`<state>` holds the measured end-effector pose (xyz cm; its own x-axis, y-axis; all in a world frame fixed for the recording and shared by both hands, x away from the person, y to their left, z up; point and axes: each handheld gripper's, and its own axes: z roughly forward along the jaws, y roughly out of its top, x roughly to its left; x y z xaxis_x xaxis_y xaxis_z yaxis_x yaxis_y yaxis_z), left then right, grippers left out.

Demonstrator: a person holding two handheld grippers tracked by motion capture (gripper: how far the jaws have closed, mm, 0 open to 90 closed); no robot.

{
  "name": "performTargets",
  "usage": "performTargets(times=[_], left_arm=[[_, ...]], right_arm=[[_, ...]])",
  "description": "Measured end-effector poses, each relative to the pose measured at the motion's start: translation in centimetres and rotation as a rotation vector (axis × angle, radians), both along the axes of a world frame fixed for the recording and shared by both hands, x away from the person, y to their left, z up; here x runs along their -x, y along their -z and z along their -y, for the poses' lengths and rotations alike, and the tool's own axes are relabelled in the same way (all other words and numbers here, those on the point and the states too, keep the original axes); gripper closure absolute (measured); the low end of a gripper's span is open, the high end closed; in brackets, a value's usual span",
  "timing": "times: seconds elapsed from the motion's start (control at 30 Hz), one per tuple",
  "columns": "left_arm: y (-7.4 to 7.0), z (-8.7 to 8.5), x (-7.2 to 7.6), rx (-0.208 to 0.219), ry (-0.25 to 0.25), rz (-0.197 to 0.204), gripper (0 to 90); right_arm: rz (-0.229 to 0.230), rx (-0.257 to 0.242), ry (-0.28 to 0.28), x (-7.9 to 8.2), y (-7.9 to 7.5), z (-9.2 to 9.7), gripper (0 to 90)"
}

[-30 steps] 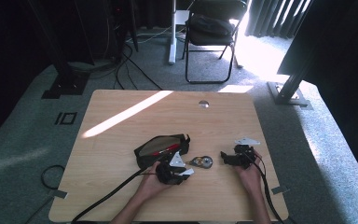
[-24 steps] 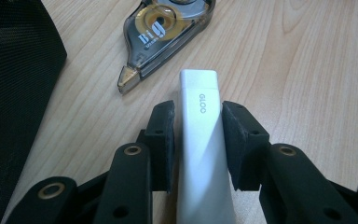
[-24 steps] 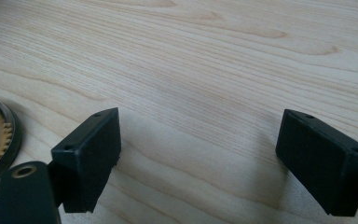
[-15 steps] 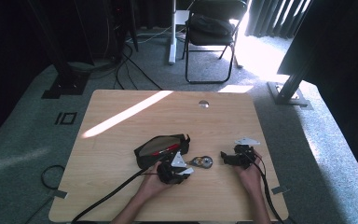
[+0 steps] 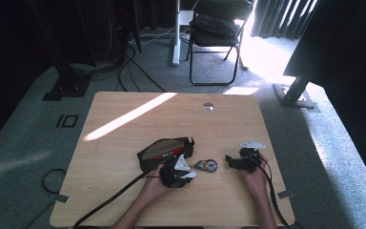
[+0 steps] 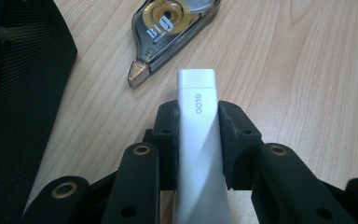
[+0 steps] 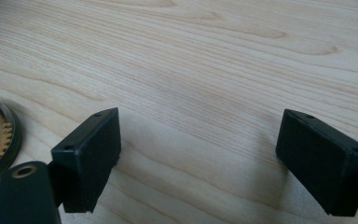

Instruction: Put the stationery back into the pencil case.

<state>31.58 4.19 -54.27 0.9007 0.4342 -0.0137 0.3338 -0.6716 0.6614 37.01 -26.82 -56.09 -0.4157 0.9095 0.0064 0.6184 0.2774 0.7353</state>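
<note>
My left gripper is shut on a white glue stick marked GLOO, which lies low over the wooden table. Its jaws have just been closing with the stick between the pads. Just ahead of the stick lies a clear tape dispenser with a yellow wheel. In the high view the left gripper sits beside a black mesh pouch, with the dispenser to its right. My right gripper is open over bare wood, nothing between its fingers. It rests right of the dispenser.
The black pouch is open and shows something red inside. A cable trails from the left gripper off the table's front edge. A chair stands on the carpet beyond the table. A band of sunlight crosses the tabletop.
</note>
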Motion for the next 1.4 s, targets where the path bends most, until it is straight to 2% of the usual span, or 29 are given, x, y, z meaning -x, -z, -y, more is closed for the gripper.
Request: performTargets(times=[0.93,1.4], left_arm=[[-1.9,-0.7,0.4,0.037,0.007,0.037,70.8],[-2.8,-1.1,0.6,0.041,0.015,0.051,70.8]], right_arm=[[0.0,0.0,0.0,0.0,0.0,0.0,13.7],[0.0,0.0,0.0,0.0,0.0,0.0,13.7]])
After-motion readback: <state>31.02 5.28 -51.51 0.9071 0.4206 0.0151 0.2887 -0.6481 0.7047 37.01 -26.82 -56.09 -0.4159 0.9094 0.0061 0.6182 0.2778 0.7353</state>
